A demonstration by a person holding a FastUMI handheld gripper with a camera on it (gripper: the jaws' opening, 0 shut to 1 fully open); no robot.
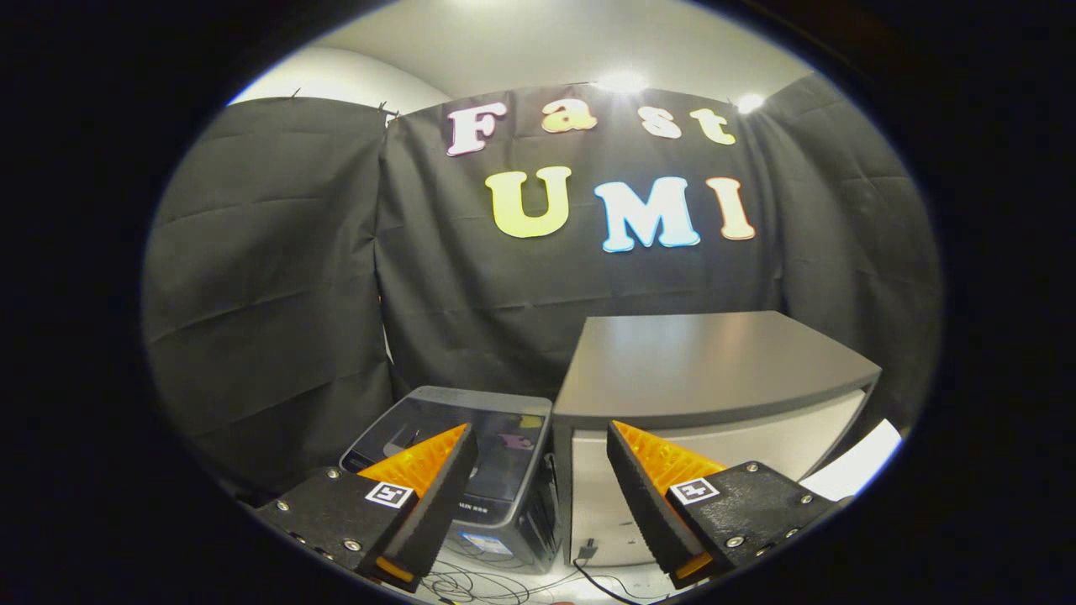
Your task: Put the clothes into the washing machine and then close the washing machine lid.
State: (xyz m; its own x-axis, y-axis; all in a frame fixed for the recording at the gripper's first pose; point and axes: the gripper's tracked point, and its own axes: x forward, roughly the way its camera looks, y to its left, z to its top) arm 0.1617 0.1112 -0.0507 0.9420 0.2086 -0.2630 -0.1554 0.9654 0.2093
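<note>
A small grey top-loading washing machine (471, 437) stands on the floor below and ahead of my gripper (538, 454), partly behind the left finger (424, 470). Its dark glossy lid lies flat and closed. My gripper is open, its two orange-and-black fingers spread wide with nothing between them. It hangs well above the machine. The right finger (656, 479) overlaps the front of the table beside the machine. I see no clothes here.
A grey table (706, 361) with a pale front panel stands right of the washing machine, nearly touching it. Cables (504, 580) trail over the light floor in front. A white sheet (853, 466) sits at the far right. Black cloth walls close the booth behind.
</note>
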